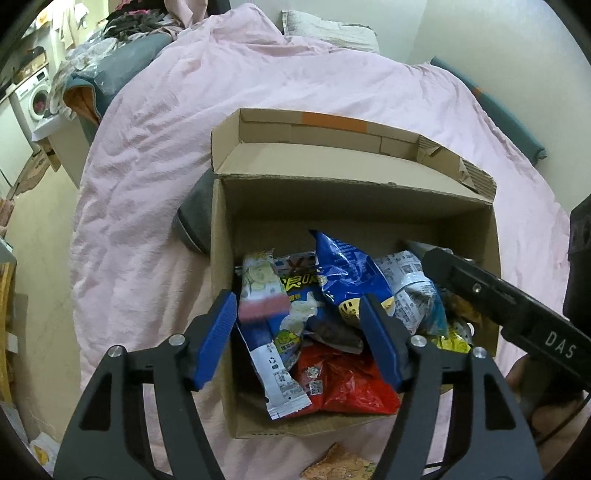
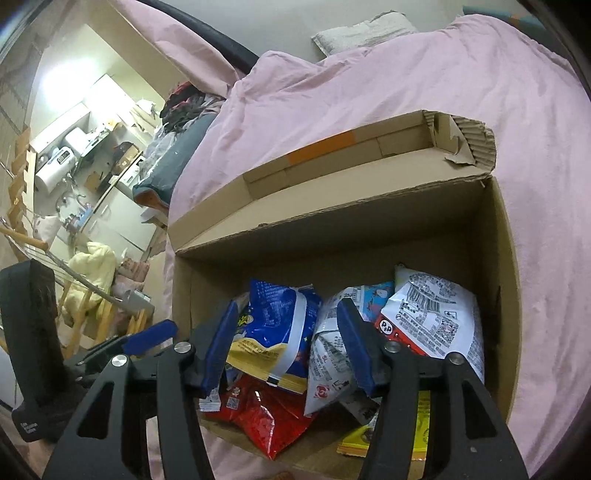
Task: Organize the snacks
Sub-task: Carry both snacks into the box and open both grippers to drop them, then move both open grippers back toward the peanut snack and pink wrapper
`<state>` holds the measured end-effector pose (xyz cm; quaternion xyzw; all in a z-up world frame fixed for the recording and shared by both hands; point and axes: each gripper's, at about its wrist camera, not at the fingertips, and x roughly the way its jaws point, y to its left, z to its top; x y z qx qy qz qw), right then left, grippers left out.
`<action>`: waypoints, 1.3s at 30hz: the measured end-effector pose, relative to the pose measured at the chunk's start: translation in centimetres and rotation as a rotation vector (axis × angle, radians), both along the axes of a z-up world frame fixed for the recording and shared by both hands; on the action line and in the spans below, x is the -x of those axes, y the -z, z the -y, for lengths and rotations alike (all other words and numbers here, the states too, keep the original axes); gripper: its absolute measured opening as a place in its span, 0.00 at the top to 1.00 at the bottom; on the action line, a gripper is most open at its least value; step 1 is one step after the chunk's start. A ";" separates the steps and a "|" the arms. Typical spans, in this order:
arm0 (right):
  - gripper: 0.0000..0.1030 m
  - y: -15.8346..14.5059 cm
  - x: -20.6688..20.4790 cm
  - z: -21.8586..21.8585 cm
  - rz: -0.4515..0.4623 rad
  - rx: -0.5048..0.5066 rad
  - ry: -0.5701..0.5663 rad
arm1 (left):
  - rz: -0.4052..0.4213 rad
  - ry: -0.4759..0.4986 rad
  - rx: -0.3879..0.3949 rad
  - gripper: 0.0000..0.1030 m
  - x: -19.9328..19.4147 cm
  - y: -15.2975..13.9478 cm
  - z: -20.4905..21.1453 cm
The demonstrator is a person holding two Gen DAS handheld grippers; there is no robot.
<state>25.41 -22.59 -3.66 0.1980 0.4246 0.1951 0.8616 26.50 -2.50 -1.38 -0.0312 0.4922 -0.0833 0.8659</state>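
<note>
An open cardboard box (image 1: 354,206) sits on a pink bedspread and holds several snack bags. My left gripper (image 1: 299,339) is open just above the box's near left part, with a slim white and pink packet (image 1: 264,295) between its pads, blurred and apart from them. A blue bag (image 1: 347,273), a red bag (image 1: 343,380) and a white printed bag (image 1: 410,288) lie in the box. My right gripper (image 2: 288,350) is open over the same box (image 2: 495,280), above the blue bag (image 2: 277,332), red bag (image 2: 266,417) and white bag (image 2: 436,321).
An orange snack packet (image 1: 340,465) lies on the bedspread (image 1: 155,177) in front of the box. A grey cloth (image 1: 197,218) lies by the box's left wall. A pillow (image 1: 328,26) lies at the bed's head. A washing machine (image 1: 35,96) and clutter stand left.
</note>
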 end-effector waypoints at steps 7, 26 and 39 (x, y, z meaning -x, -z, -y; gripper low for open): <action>0.42 -0.3 0.3 0.0 0.017 0.035 -0.014 | -0.006 -0.027 0.011 0.36 0.0 0.1 -0.8; 0.44 -2.2 3.7 3.0 0.017 0.102 0.081 | 0.089 -0.142 0.033 0.36 3.6 -3.1 -3.5; 0.44 -1.1 10.3 6.9 -0.078 0.064 0.148 | -0.164 -0.257 0.133 0.36 10.5 2.0 -4.3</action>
